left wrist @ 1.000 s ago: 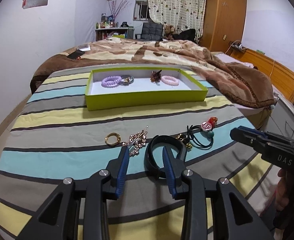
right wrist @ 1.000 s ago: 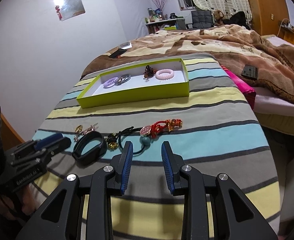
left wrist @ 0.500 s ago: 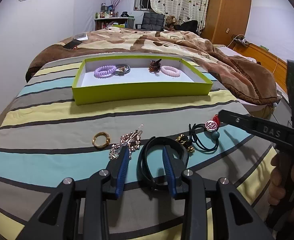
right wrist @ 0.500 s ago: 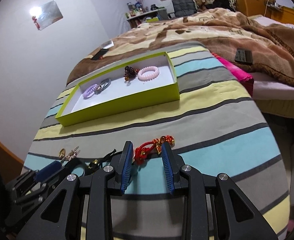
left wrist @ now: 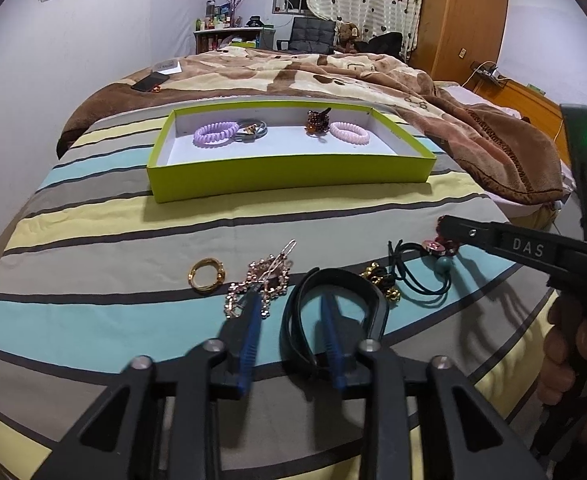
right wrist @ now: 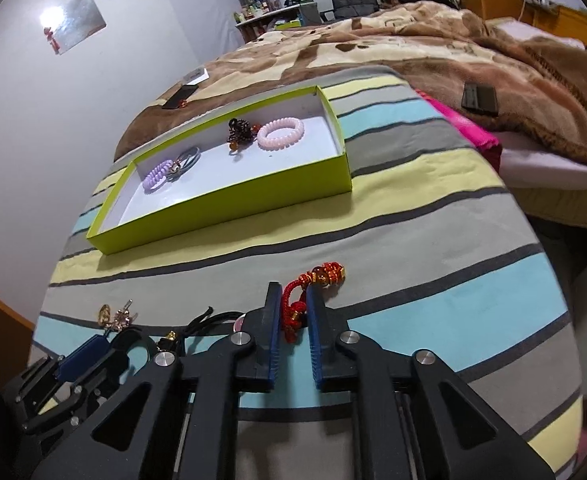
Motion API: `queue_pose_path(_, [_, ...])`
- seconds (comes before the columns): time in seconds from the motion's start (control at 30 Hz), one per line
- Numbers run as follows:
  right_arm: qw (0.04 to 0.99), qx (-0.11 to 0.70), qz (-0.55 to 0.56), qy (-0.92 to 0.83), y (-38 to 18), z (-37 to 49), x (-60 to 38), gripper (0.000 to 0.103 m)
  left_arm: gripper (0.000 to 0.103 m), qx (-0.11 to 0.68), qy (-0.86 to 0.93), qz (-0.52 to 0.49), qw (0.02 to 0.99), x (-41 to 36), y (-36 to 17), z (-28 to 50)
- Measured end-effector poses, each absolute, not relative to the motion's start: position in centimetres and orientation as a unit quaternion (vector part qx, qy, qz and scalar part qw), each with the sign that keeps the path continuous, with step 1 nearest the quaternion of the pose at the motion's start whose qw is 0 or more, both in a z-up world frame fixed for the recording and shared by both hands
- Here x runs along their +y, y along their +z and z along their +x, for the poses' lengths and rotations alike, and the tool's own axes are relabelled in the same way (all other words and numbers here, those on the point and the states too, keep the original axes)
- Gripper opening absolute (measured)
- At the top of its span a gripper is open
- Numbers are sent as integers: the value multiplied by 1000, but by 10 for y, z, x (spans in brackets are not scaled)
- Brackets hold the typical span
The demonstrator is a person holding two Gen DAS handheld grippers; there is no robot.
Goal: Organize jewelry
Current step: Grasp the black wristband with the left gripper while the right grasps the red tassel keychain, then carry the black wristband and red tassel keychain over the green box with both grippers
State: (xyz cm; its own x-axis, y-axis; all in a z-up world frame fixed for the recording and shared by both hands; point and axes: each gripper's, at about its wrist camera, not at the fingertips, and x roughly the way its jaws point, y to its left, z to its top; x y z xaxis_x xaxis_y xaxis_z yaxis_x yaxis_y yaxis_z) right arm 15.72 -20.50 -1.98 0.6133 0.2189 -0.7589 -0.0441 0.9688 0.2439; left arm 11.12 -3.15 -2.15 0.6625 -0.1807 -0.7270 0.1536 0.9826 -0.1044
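On the striped bedcover, my left gripper point(left wrist: 289, 300) straddles the left limb of a black band point(left wrist: 373, 300). One finger is outside the loop and one inside, and the jaws are closing without pressing on it. My right gripper point(right wrist: 293, 294) is closing on a red cord bracelet point(right wrist: 325, 274) with gold beads, which fills the gap between its pads. Nearby lie a gold ring point(left wrist: 206, 275), a rose-gold hair clip point(left wrist: 267, 276) and black hair ties point(left wrist: 421, 276). Farther off, the green tray point(left wrist: 285, 184) holds a purple coil tie point(left wrist: 215, 133), a brown clip point(left wrist: 318, 122) and a pink coil tie point(left wrist: 349, 133).
A brown blanket point(left wrist: 333, 76) covers the bed behind the tray, with a phone point(left wrist: 148, 81) on its left part. A black flat object point(right wrist: 479, 98) lies on the blanket at the right, above pink fabric point(right wrist: 469, 132). A hand point(left wrist: 565, 344) holds the right gripper's handle.
Both pairs of jaws have narrowed. The right gripper slid right from the hair ties onto the red cord bracelet. The left gripper stayed over the black band.
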Motion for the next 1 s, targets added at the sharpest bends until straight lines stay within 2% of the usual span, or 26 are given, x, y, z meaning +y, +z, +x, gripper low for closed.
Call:
queue_pose_path(0.03, [892,434,101,76,-20,157,-206,12,17,401,-91,-16,911,-31,-22,111])
queue_pose_path(0.13, [892,432,105,81,-21,155,-210,11,12,406,-97,-21,908,-30,-24,112])
queue_pose_path(0.23, [893,428,108,85,-20,152,-214,10,11,404,-96,-16,910,-31,-23,112])
queue_pose_path(0.27, [894,425,109,87,-19,150,-216,2,11,403,-96,-15,910,-32,-23,111])
queue_pose_path(1.0, [910,380,105,127,6,122,-216,2,10,371,-112,-34,921,-24,-1,92])
